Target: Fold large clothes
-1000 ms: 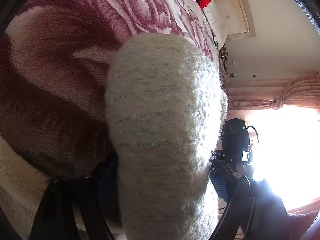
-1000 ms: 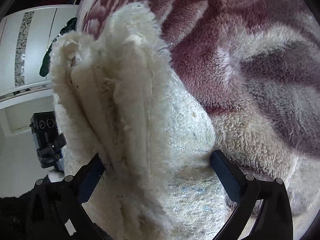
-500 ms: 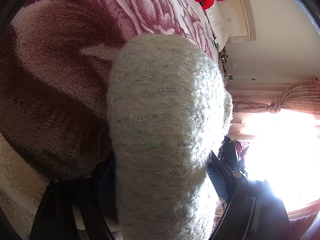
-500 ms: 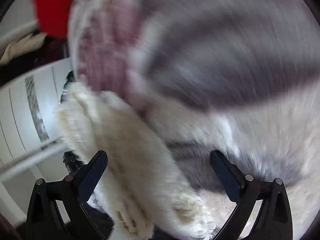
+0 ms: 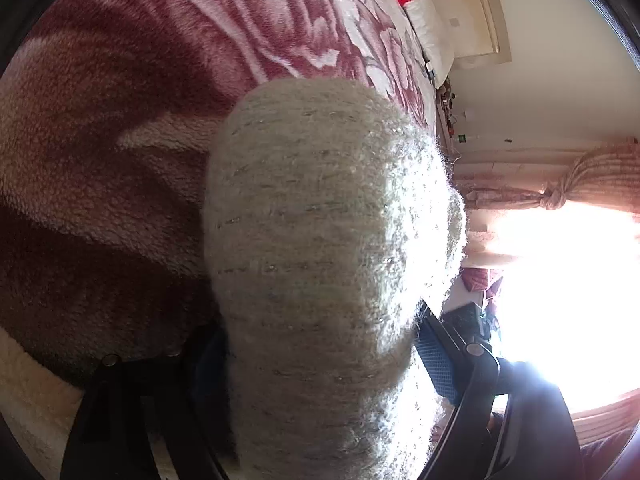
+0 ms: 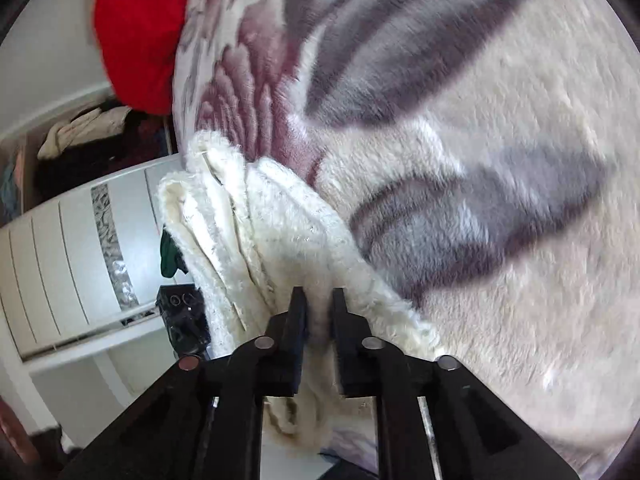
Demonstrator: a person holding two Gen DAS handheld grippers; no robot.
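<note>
One floral blanket (image 5: 168, 128), one cream garment (image 5: 328, 264) — one red cloth (image 6: 140, 32) (far end) — two curtains (image 5: 600, 184).

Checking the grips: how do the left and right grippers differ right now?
The left gripper has wide jaws around a thick grey knitted roll; the right gripper has narrow, closing jaws with a thin cream fleece edge between them. Both are over the floral plush blanket.

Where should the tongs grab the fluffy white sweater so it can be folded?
Grab the sweater by its bunched edge, coming from the near side of the bed. There the layers stack into a ridge standing proud of the blanket, narrow enough to pinch. The right tongs are closing on that fold. The left tongs straddle a thick roll, probably too bulky to grip firmly.
</note>
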